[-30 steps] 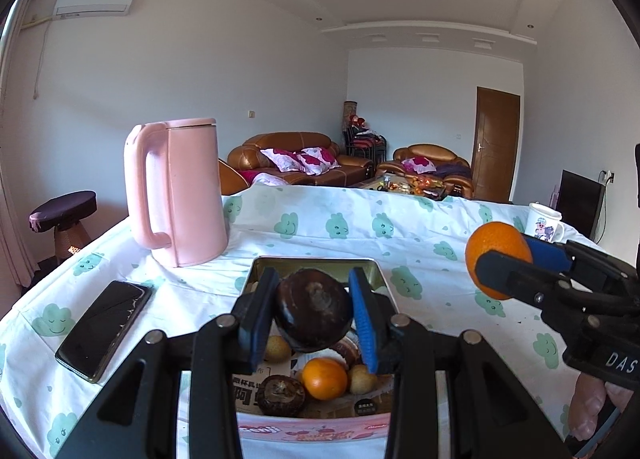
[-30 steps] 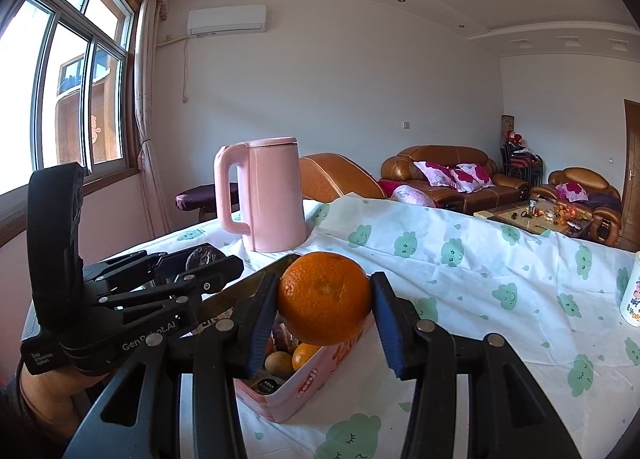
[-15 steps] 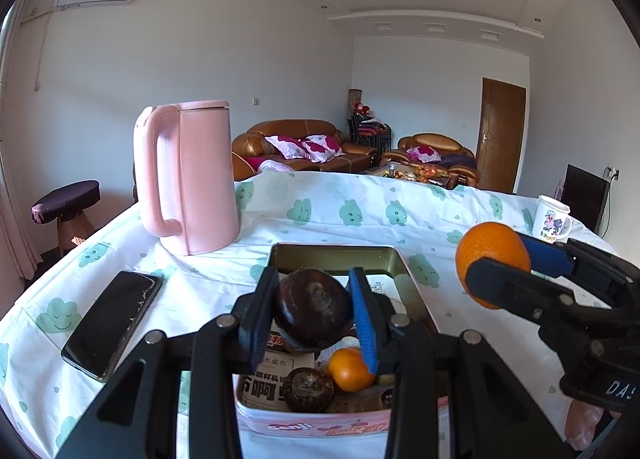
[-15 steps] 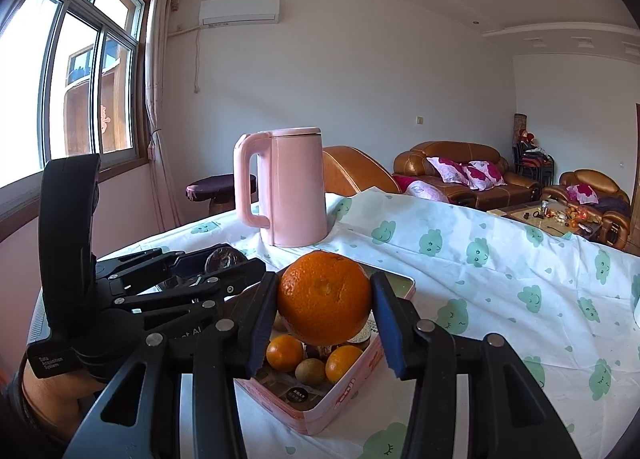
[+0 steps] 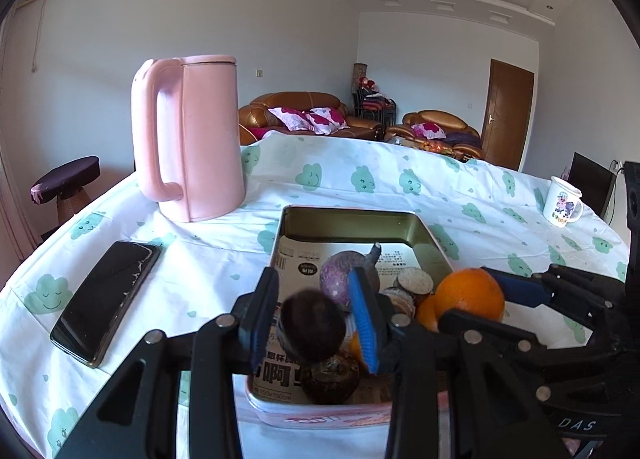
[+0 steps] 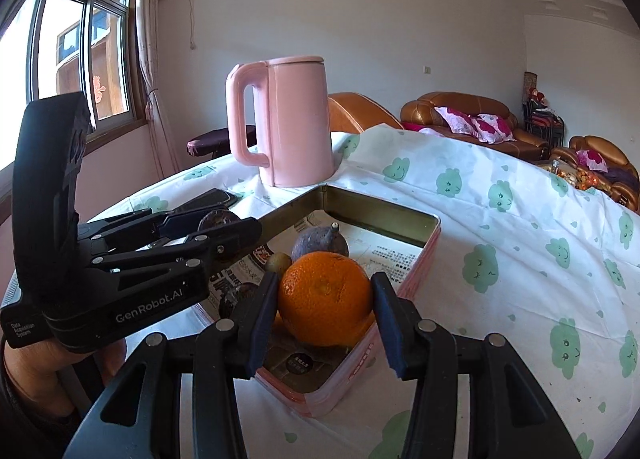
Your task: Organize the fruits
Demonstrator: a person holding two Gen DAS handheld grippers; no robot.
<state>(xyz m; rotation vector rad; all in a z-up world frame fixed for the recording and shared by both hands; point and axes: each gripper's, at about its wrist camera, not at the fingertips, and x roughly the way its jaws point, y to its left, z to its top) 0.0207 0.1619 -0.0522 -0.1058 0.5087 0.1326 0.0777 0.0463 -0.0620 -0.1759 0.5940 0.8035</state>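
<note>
Cloud-print tablecloth (image 5: 360,179), pink tin (image 5: 352,219) straight ahead and below both tools: left gripper (image 5: 314,317) looks spread around a blurred dark round fruit (image 5: 312,325) over the near end, right gripper (image 6: 324,299) loose around an orange (image 6: 324,297) over the right rim.
</note>
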